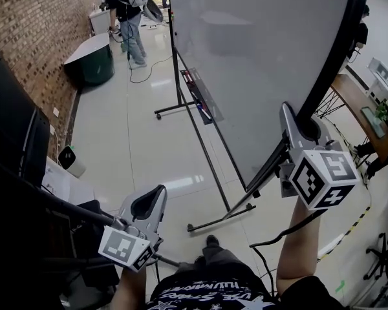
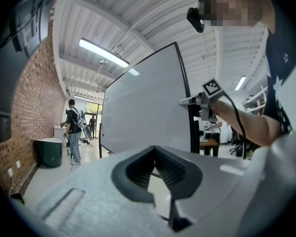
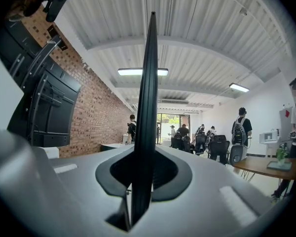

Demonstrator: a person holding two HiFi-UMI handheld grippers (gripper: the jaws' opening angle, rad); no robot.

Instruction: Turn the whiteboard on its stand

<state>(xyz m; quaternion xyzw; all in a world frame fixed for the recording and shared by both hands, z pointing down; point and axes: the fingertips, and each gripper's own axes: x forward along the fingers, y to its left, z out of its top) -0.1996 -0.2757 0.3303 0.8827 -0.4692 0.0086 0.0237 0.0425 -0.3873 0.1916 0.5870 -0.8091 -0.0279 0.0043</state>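
Note:
The large whiteboard hangs tilted on its black wheeled stand, with a pen tray along its far side. My right gripper is shut on the board's black frame edge at the near lower corner. In the right gripper view that edge runs straight up between the jaws of my right gripper. My left gripper hangs low and to the left, apart from the board, with its tips together and nothing held. The left gripper view shows my left gripper, the board face and my right gripper on its edge.
A brick wall and a black cabinet line the left side. A person with a backpack stands beyond a dark green counter. A wooden desk stands at the right. Several people sit and stand further back.

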